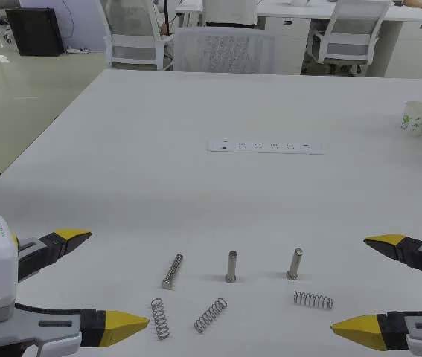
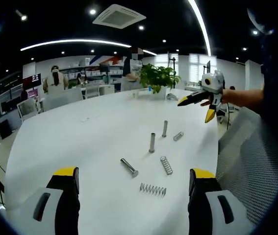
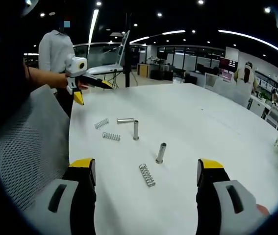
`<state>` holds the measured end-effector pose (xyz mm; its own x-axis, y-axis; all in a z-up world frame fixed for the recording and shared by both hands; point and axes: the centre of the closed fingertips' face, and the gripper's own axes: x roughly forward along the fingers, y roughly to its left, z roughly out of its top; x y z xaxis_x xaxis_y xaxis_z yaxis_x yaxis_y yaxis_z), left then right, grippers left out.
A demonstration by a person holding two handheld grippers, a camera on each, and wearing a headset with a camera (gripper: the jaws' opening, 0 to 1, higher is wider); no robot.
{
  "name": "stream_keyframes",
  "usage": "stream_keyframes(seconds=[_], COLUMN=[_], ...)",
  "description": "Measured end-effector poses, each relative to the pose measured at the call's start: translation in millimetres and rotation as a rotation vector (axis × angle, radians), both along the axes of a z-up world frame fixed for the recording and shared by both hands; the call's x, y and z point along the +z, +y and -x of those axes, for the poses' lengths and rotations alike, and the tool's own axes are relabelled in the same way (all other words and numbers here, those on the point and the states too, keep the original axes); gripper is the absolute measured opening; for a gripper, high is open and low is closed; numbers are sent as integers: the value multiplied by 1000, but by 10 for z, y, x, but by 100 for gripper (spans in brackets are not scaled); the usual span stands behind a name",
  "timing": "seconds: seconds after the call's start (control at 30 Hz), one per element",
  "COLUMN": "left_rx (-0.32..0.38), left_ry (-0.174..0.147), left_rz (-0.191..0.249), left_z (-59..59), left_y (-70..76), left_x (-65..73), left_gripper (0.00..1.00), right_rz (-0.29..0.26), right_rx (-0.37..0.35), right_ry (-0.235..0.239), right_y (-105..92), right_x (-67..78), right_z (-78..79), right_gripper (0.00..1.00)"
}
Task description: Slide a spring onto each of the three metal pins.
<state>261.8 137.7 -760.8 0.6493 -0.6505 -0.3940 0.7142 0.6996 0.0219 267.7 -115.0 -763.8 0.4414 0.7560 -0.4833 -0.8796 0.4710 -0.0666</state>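
Here, two hand-held grippers hover over a smooth white table (image 1: pixel 196 119). The left gripper (image 1: pixel 119 277) and the right gripper (image 1: pixel 349 282) each spread their yellow-tipped fingers (image 1: pixel 125 324) wide and hold nothing. They seem poised to start, since no spring sits on any pin.

The work lies between the two grippers. The fallen pin (image 1: pixel 172 271), a polished steel cylinder with a small flat head, lies on its side just beyond the left gripper's fingers. The middle pin (image 1: pixel 231 266) and the right pin (image 1: pixel 294 264) stand upright on their heads, probably so that their bare shafts can take a spring from above.

Three thin wire coils lie loose on the near side of the pins. The left spring (image 1: pixel 160 318) rests just beside the left gripper's lower fingertip, and the middle spring (image 1: pixel 210 314) is a little further towards the centre. The right spring (image 1: pixel 313 300) lies near the right gripper's fingers, in front of the right pin. The fallen pin likely needs standing up or holding first.
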Motion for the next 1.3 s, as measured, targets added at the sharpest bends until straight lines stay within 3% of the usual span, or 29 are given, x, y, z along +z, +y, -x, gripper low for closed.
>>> stream_keyframes(seconds=[1.3], left_rx=[4], left_ry=[3], left_rz=[2], left_z=[-41], left_y=[-1], left_x=[-27], left_gripper=[86], right_rz=[-2], right_rx=[-12], right_ry=[6], right_y=[-33], right_x=[-39], right_z=[-9], right_gripper=[84])
